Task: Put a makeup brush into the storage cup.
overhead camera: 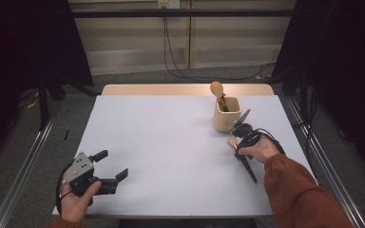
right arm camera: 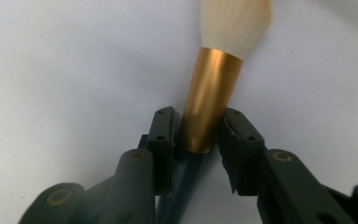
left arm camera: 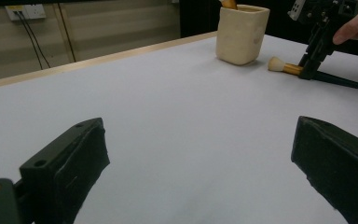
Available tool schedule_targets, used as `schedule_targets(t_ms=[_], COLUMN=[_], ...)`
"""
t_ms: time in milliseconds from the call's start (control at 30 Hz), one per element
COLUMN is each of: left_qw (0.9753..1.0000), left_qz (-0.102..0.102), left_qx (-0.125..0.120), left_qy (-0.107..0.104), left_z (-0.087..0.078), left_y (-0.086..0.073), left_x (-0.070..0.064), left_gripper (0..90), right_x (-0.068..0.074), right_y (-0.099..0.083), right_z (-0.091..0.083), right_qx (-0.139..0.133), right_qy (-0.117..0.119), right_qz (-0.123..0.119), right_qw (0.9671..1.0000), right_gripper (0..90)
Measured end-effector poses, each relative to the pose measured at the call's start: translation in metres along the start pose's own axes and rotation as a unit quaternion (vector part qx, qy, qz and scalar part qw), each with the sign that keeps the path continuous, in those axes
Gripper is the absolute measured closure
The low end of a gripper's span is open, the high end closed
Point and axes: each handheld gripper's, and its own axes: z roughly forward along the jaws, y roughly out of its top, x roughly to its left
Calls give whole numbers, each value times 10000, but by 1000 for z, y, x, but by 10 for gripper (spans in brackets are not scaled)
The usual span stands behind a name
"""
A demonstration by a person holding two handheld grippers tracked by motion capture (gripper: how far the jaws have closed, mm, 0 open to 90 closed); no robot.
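Observation:
A makeup brush point(right arm camera: 209, 102) with white bristles, a gold ferrule and a dark handle lies on the white table point(overhead camera: 171, 142) at the right. My right gripper point(right arm camera: 198, 133) points down at it, and its jaws press the ferrule from both sides. The high view shows this right gripper point(overhead camera: 237, 145) just in front of a cream cup point(overhead camera: 226, 116), with the brush handle point(overhead camera: 249, 168) trailing toward the front edge. A wooden spoon point(overhead camera: 216, 89) stands in the cup. My left gripper point(overhead camera: 112, 164) rests near the front left corner, open and holding nothing.
In the left gripper view the cup point(left arm camera: 241, 35), the brush point(left arm camera: 279, 65) and the right gripper point(left arm camera: 314, 56) show far off across bare table. Behind the table lie cables on the floor and a wall; metal rails run along both sides.

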Motion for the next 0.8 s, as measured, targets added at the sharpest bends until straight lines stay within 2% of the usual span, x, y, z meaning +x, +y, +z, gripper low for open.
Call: schedule_targets(t_ms=[133, 733, 800], left_qw=[10000, 10000, 10000], left_qz=[2, -20, -23], left_qx=[1, 2, 7], left_qy=[-3, 30, 35], left_z=[0, 0, 0], left_y=[0, 0, 0], left_x=[0, 0, 1], left_gripper=[34, 33, 31], right_x=[-2, -4, -4], right_y=[0, -4, -5], right_z=[0, -3, -5], right_qx=[-25, -121, -206], right_qy=[9, 151, 172], right_qz=[-27, -68, -64], right_qw=[10000, 9998, 9996], right_gripper=[737, 741, 741])
